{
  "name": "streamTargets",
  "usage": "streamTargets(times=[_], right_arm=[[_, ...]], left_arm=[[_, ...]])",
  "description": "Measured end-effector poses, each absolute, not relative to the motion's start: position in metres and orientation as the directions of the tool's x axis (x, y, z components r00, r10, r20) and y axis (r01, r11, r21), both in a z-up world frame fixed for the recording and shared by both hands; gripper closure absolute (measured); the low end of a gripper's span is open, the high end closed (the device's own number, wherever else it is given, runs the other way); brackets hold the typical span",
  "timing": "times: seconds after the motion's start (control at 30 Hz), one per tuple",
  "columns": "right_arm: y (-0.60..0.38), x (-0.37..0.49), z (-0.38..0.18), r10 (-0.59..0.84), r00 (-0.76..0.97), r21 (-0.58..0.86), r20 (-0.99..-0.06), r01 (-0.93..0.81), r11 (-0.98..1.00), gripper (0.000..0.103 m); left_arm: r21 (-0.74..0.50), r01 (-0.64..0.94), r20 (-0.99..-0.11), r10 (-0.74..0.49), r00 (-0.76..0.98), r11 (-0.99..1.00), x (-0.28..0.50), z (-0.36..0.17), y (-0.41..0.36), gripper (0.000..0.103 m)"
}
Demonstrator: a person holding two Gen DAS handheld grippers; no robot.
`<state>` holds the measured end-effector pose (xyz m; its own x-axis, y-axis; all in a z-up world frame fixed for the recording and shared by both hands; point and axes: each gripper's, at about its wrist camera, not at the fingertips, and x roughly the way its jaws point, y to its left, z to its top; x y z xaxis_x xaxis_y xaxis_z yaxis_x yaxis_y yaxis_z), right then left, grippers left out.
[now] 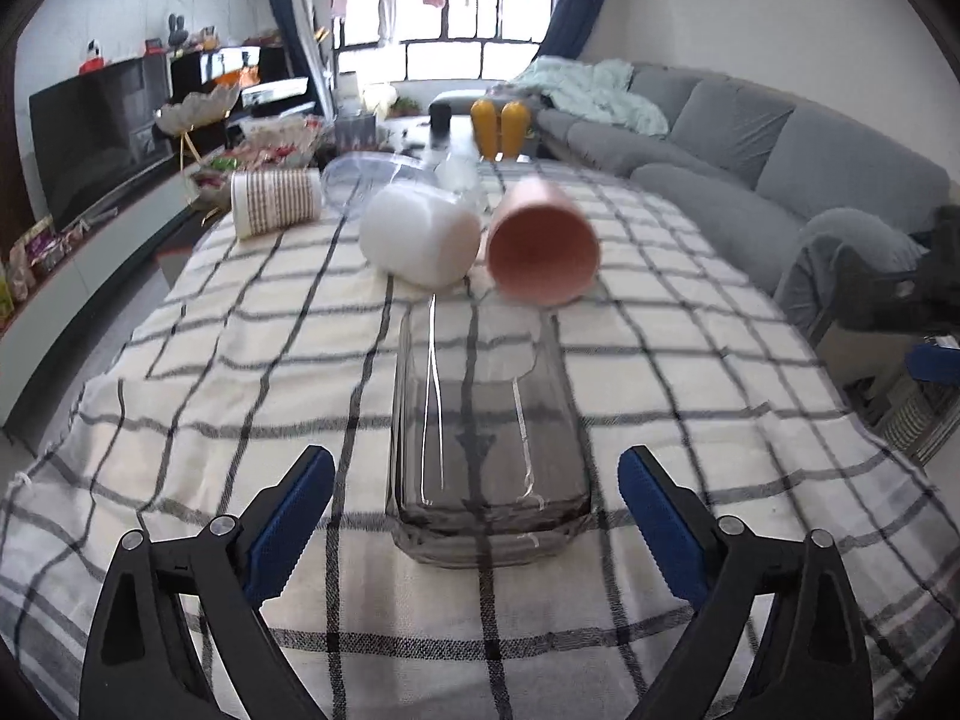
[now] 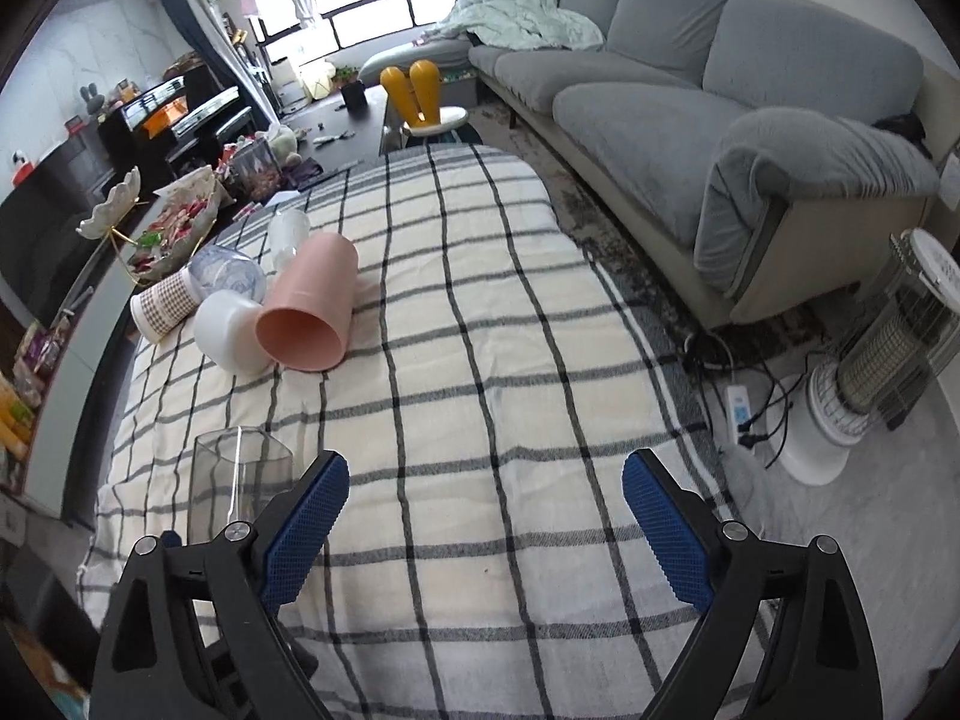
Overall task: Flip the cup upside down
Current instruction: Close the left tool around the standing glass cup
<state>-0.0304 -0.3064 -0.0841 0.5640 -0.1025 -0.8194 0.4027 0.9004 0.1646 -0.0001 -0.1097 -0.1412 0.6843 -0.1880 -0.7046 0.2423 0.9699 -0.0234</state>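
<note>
Left wrist view: my left tool (image 1: 477, 483) gapes wide, empty, straddling the clear glass cup (image 1: 489, 450) standing on the table (image 1: 690, 360). I judge it heavy, slippery, breakable; grip mid-wall. The right tool (image 2: 486, 492) is likewise wide, empty.

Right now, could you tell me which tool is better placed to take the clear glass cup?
Left: the clear glass cup sits between the left tool's open fingers, off the right tool's side.
</note>
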Motion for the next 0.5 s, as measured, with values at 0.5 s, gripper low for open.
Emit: streamTargets(times=[0.5], right_arm=[[-0.305,-0.027,-0.093,-0.064,0.541,0.188,-0.838,0.397,0.898,0.010]], left_arm=[[-0.034,0.230,-0.743,-0.179,0.645,0.973,0.005,-0.152,-0.107,0.036]])
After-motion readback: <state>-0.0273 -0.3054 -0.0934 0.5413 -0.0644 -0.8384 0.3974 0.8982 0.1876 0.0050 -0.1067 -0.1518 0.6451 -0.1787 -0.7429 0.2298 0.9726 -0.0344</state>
